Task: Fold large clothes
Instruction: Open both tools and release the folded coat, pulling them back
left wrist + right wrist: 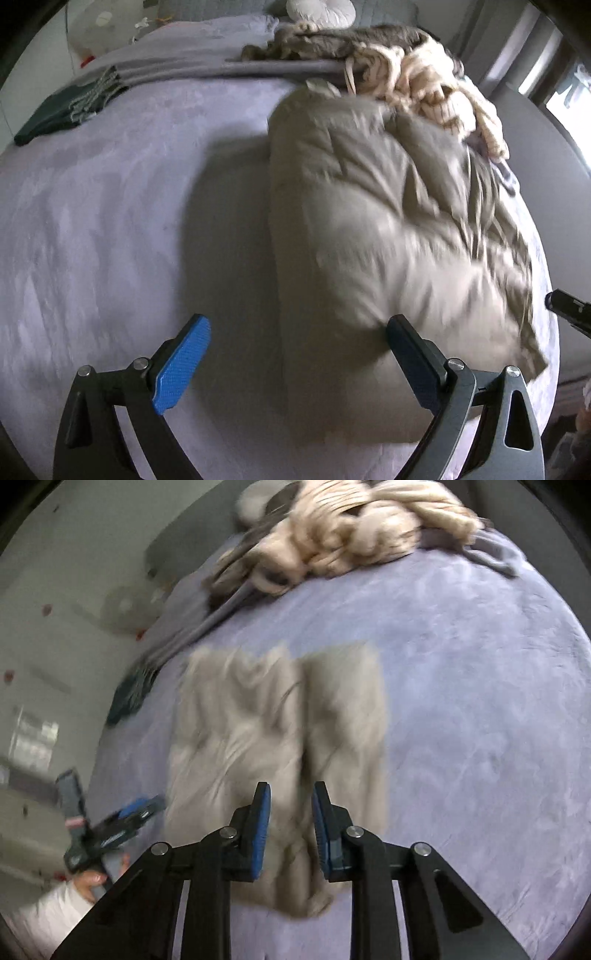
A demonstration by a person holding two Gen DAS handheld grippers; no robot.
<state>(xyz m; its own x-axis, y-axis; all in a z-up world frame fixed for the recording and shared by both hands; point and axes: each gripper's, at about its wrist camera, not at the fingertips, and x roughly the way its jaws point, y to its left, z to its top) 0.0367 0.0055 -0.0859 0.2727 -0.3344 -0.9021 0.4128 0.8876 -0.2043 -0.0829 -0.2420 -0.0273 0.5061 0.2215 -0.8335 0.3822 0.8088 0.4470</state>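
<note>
A beige quilted garment (369, 221) lies folded into a long block on the lavender bed cover (110, 221); the picture is blurred. My left gripper (298, 319) hangs open wide over the garment's near left edge. Its blue left pad (181, 365) is over bare cover, and its right finger (413, 354) is over the garment. In the right wrist view the same garment (258, 720) shows a lengthwise crease. My right gripper (291, 785) hovers above its near end, jaws only narrowly apart with nothing gripped. The left gripper (122, 819) appears at the left, held by a hand (92, 880).
A heap of cream and grey knitted clothes (406, 74) (351, 528) lies at the far end of the bed. A dark green folded piece with a fringe (66, 110) (129, 698) sits at the far left edge. A grey blanket (221, 55) is behind it.
</note>
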